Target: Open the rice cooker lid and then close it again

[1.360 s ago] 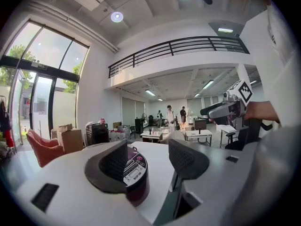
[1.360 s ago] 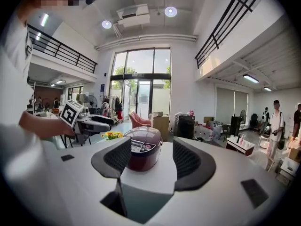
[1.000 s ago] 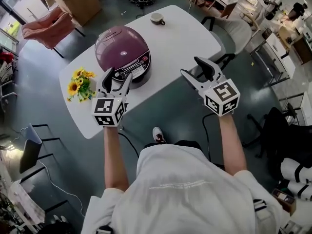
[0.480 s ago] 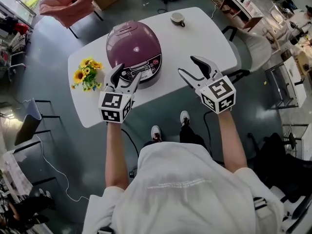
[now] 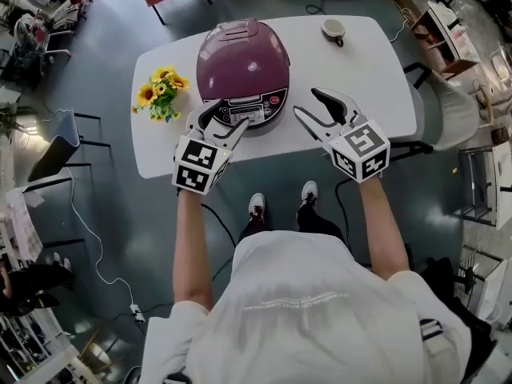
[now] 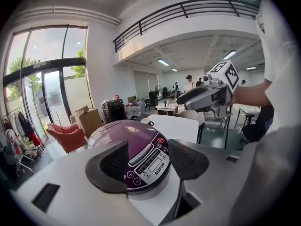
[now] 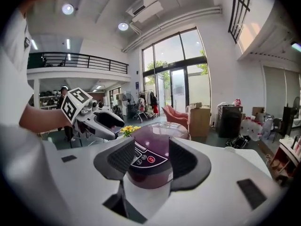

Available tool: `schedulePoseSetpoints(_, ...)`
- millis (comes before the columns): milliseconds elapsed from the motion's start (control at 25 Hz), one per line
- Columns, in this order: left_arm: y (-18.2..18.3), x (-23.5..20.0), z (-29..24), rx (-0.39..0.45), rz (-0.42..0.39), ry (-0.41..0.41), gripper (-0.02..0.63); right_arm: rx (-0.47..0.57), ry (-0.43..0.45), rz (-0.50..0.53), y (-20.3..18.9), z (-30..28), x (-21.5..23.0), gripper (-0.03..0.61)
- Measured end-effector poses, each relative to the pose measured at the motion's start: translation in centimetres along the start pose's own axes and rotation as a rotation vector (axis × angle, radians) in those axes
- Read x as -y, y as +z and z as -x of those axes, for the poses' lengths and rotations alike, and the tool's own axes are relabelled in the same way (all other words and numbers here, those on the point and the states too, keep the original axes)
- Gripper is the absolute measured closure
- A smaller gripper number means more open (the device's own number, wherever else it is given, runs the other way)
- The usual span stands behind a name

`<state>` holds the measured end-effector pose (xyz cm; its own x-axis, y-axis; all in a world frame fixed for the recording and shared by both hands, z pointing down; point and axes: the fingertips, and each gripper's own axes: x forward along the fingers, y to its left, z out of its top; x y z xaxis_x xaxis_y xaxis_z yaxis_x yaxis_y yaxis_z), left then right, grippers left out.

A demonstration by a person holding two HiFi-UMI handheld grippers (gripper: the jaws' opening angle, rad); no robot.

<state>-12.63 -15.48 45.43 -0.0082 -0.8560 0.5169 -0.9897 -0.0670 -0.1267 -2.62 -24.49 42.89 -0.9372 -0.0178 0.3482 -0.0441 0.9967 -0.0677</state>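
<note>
Both jaw pairs are empty. Your left gripper (image 5: 218,122) stands wide open just short of the rice cooker (image 5: 242,58), at its front panel. Your right gripper (image 5: 308,104), about half open, has just been closing on nothing. The cooker sits with its lid shut on the white table (image 5: 368,62).

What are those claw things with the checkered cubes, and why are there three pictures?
A person holds two big tongs: the left hand-held gripper and the right hand-held gripper. The cubes are part of them. One picture comes from a camera on the person's head, looking down; the other two come from cameras riding on the tongs. On the white table sit a purple rice cooker with its lid shut, yellow flowers and a cup. Both pairs of jaws are open and hold nothing; the right pair has just been closing a little, with nothing between.
</note>
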Motion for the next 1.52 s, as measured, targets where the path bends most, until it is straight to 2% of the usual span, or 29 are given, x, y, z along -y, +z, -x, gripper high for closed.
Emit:
schedulePoseSetpoints(280, -2.2, 0.8, -2.1, -0.172, -0.124, -0.065, 0.333, -0.037, 0.101, -0.019, -2.1, -2.1, -0.6, 0.356)
schedulePoseSetpoints(480, -3.1, 1.1, -3.4, -0.296, -0.233, -0.136, 0.334, -0.046, 0.144, -0.083, -3.3, -2.6, -0.7, 0.33)
schedulePoseSetpoints(560, -3.2, 0.9, -3.9, -0.329, -0.287, -0.14, 0.373, -0.056, 0.149, -0.089, -3.9, -2.8, -0.7, 0.33)
schedulePoseSetpoints(640, -3.0, 0.6, -4.3, -0.344, -0.321, -0.133, 0.428, -0.073, 0.153, -0.086, -4.6, -3.0, -0.7, 0.329)
schedulePoseSetpoints(840, -3.0, 0.0, -5.0, -0.354, -0.347, -0.125, 0.545, -0.072, 0.155, -0.116, -5.2, -3.5, -0.7, 0.328)
schedulePoseSetpoints(1120, -3.4, -0.6, -6.0, -0.389, -0.394, -0.165, 0.56, -0.071, 0.135, -0.167, -5.7, -4.3, -0.3, 0.336)
schedulePoseSetpoints(1360, -4.1, -0.2, -6.7, -0.472, -0.545, -0.226, 0.572, -0.078, 0.119, -0.194, -6.2, -4.5, 0.3, 0.337)
schedulePoseSetpoints(1520, -4.4, 0.2, -7.1, -0.508, -0.602, -0.242, 0.575, -0.082, 0.114, -0.211, -6.6, -4.5, 0.6, 0.337)
